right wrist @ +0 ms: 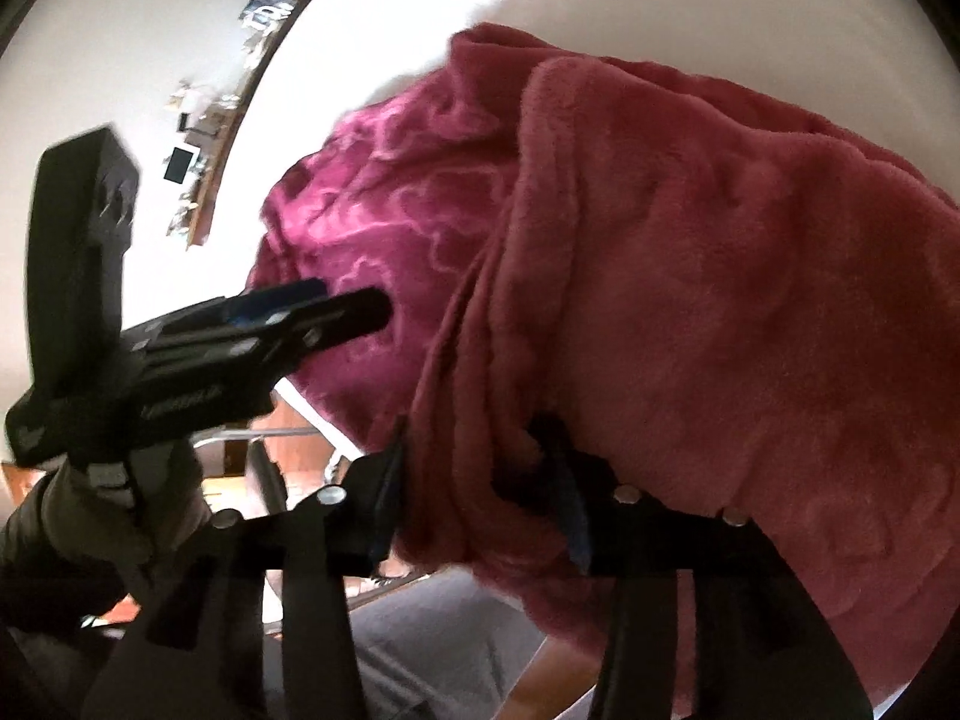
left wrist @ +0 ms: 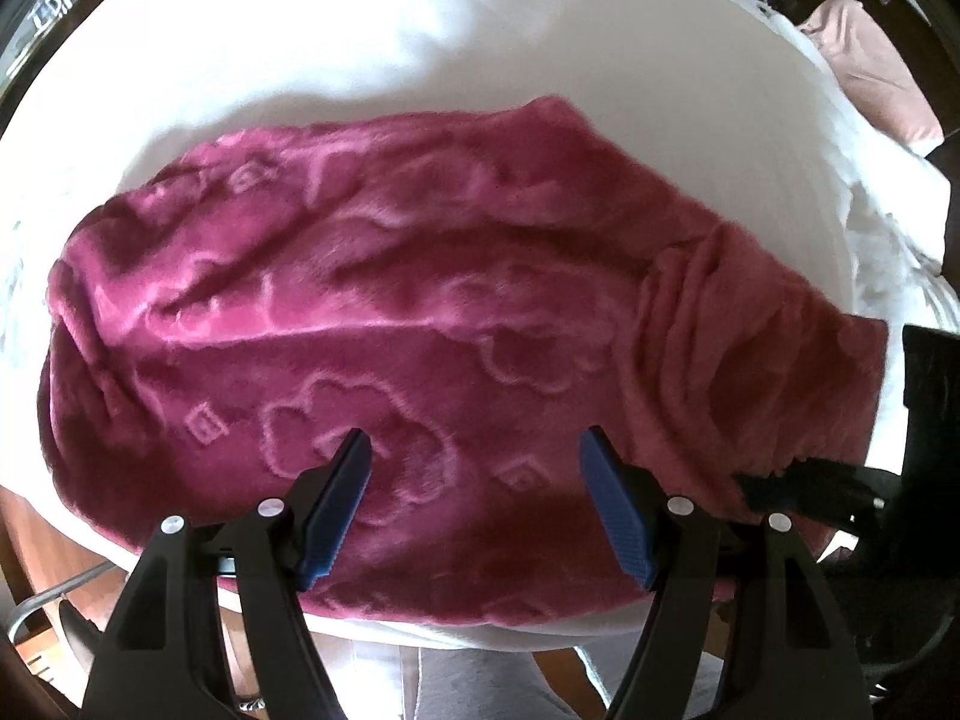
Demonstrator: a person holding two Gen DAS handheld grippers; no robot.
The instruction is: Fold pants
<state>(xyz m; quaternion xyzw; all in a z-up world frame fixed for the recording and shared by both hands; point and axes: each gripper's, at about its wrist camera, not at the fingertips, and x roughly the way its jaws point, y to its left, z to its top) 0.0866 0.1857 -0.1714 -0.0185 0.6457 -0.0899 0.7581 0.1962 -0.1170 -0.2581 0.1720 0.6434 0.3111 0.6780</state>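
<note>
The magenta fleece pants (left wrist: 372, 312) with an embossed cloud pattern lie spread across a white bed (left wrist: 540, 42). My left gripper (left wrist: 474, 444) is open and empty, hovering over the near edge of the pants. It also shows in the right wrist view (right wrist: 336, 306) from the side. My right gripper (right wrist: 480, 480) has its jaws around a bunched fold of the pants (right wrist: 690, 312) at their right end, fabric draped over the fingers. Its fingertips are hidden by cloth, and the blue pads stand apart.
A pink pillow (left wrist: 870, 66) lies at the far right of the bed. A wooden floor (left wrist: 36, 546) and a chair frame show below the bed's near edge. A shelf with small items (right wrist: 222, 120) hangs on the wall.
</note>
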